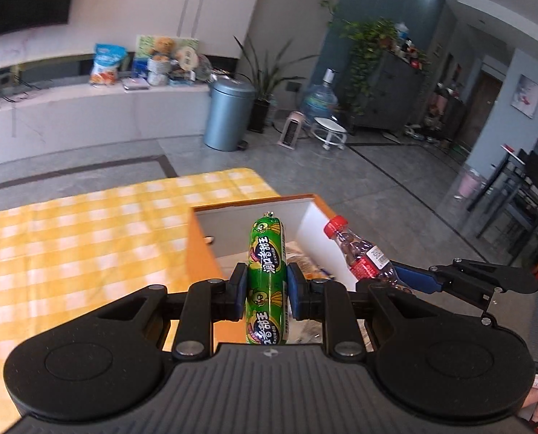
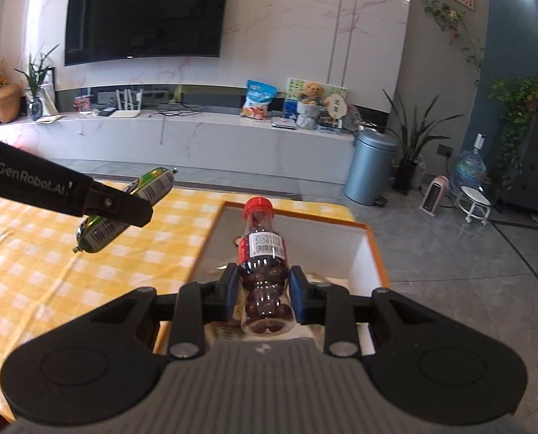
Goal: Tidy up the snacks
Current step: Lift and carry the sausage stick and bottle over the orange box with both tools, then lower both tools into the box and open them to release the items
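**Both grippers loaded over the orange box**

Table with yellow checked cloth [image 2: 33, 260] fills the left and middle; wide bare stretch of cloth left of the box, nothing on it in view. Far table edge runs just behind the box, grey floor beyond is open up to the bin [image 2: 370, 166] and TV bench [image 2: 196, 137].

Orange-rimmed box [image 2: 375, 249], white inside, sits at the table's right end; its right wall lines up near the table edge, floor right beside it. Some wrapped snacks [image 1: 305, 264] lie on the box bottom, partly hidden by the grippers.

Right gripper [image 2: 263, 296] clamped on a small clear bottle [image 2: 265, 275] with red cap and dark round candies, held upright above the box interior, cap pointing to the far wall.

Left gripper [image 1: 267, 289] clamped on a green sausage stick [image 1: 267, 253], pads pressing both sides mid-length, held above the box's left wall. In the right wrist view the stick hangs clear over the cloth, apart from the bottle.
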Demonstrator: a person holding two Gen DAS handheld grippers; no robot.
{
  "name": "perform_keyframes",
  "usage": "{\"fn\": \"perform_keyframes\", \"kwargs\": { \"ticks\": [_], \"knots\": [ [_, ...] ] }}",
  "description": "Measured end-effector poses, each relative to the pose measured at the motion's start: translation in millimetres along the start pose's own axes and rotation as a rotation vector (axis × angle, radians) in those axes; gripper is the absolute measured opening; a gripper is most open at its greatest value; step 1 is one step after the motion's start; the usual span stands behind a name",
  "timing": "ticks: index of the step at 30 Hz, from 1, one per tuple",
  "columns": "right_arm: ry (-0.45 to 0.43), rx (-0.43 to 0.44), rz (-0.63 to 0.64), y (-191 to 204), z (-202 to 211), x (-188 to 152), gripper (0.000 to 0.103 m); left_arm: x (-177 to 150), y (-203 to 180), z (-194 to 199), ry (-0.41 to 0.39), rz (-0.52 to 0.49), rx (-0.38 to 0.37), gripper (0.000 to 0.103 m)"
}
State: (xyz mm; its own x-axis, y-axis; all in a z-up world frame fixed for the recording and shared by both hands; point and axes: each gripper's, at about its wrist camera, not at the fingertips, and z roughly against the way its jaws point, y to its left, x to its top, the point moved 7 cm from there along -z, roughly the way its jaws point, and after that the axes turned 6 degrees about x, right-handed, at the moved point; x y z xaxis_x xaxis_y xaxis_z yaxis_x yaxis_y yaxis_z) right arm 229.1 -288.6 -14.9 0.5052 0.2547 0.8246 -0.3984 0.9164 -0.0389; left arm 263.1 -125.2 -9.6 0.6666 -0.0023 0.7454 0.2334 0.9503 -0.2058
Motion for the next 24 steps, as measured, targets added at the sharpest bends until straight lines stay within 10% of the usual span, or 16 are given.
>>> {"fn": "perform_keyframes", "kwargs": {
  "ticks": [15, 24],
  "knots": [
    [0.208, 0.014, -0.096, -75.9, -56.8, -20.0, 0.028, -9.9, -32.6, -94.7, 0.195, -0.091, -0.093, 0.025],
    [0.293, 0.043, -0.1, -85.3, -91.6, -31.1, 0.028, -16.8, -38.0, -132.9, 0.263, -0.194, -0.027, 0.025]
  ]
}}
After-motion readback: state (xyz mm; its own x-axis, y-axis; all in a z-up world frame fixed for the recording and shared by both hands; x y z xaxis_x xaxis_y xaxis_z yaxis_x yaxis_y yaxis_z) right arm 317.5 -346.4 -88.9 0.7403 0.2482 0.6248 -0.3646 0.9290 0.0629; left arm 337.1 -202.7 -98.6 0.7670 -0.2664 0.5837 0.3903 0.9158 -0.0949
